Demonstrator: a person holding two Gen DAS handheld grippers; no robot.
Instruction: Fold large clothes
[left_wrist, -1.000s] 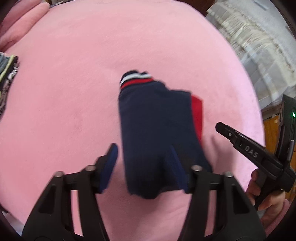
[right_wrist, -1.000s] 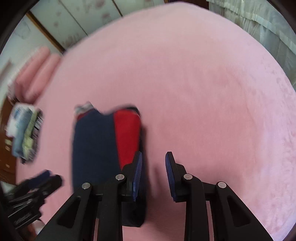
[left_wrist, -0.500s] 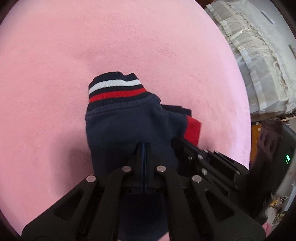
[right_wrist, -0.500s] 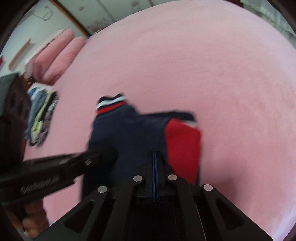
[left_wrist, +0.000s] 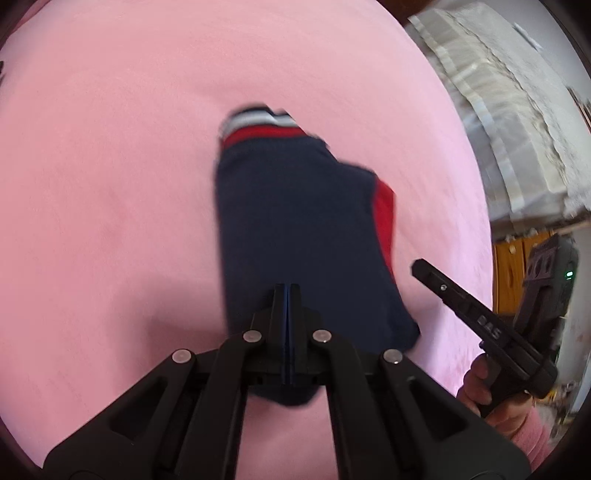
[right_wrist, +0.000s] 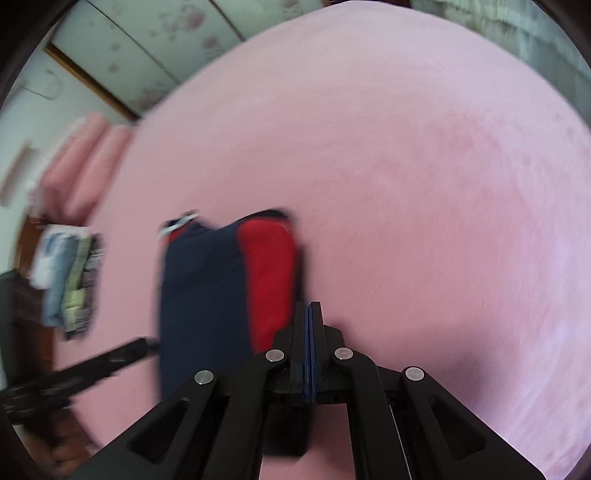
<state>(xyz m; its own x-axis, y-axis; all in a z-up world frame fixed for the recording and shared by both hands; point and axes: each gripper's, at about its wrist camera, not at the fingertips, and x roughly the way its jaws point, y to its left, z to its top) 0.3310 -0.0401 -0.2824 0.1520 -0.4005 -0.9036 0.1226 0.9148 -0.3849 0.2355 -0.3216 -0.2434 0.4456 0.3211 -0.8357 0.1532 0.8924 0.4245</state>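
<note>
On the pink bed (left_wrist: 110, 184) lies the folded garment (left_wrist: 295, 229), compact, so it seems nearly done. The left gripper (left_wrist: 287, 295) is closed above its near edge; the right gripper (right_wrist: 309, 314) is closed beside its red side, holding nothing I can see.

garment (left_wrist: 295, 221): matt knit cloth | blanket (left_wrist: 110, 184): soft plush | hand-held gripper (left_wrist: 287, 295): matt plastic

The navy blue knit garment with a red side panel (left_wrist: 295, 229) lay folded into a long, narrow bundle on the pink plush surface. Its ribbed cuff, striped white, navy and red (left_wrist: 258, 123), pointed to the far end. The red panel (right_wrist: 269, 273) ran along its right side. Motion blur softened its edges.
</note>
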